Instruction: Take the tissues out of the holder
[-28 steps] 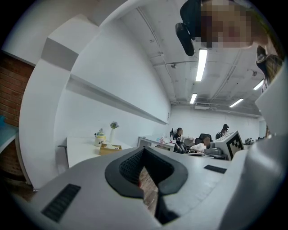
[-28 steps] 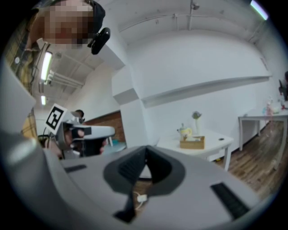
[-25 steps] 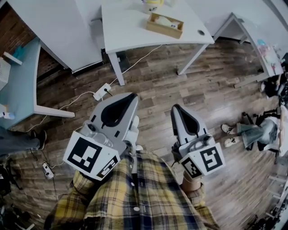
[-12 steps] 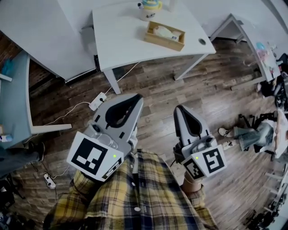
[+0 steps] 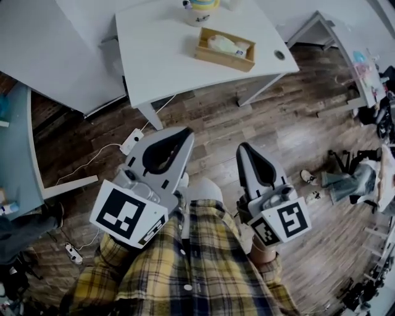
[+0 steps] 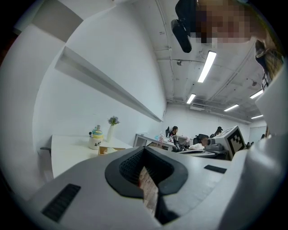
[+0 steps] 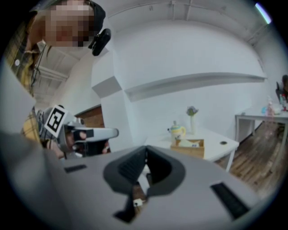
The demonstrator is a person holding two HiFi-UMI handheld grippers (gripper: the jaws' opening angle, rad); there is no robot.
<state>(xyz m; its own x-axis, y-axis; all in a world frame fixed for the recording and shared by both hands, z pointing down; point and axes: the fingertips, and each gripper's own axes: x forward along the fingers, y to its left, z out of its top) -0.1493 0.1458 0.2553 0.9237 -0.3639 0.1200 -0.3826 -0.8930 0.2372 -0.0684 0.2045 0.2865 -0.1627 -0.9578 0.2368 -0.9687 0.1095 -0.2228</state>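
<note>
Tissues (image 5: 227, 44): white, crumpled, lying inside open wooden holder (image 5: 222, 60); not yet removed. Holder: set flat toward one end of white counter (image 5: 154, 55), near a lidded pot (image 5: 200, 11), open top upward for easy reach from above. Left gripper (image 5: 184, 132): jaws pressed together, nothing between them, held low over wooden floor (image 5: 247, 117), well apart from counter. Right gripper (image 5: 241, 149): jaws likewise closed and empty, alongside the left, pointed toward counter. Both carried close to the body, probably for the approach. Judged stage: walk-up, with jaws to be spread before reaching into holder.
</note>
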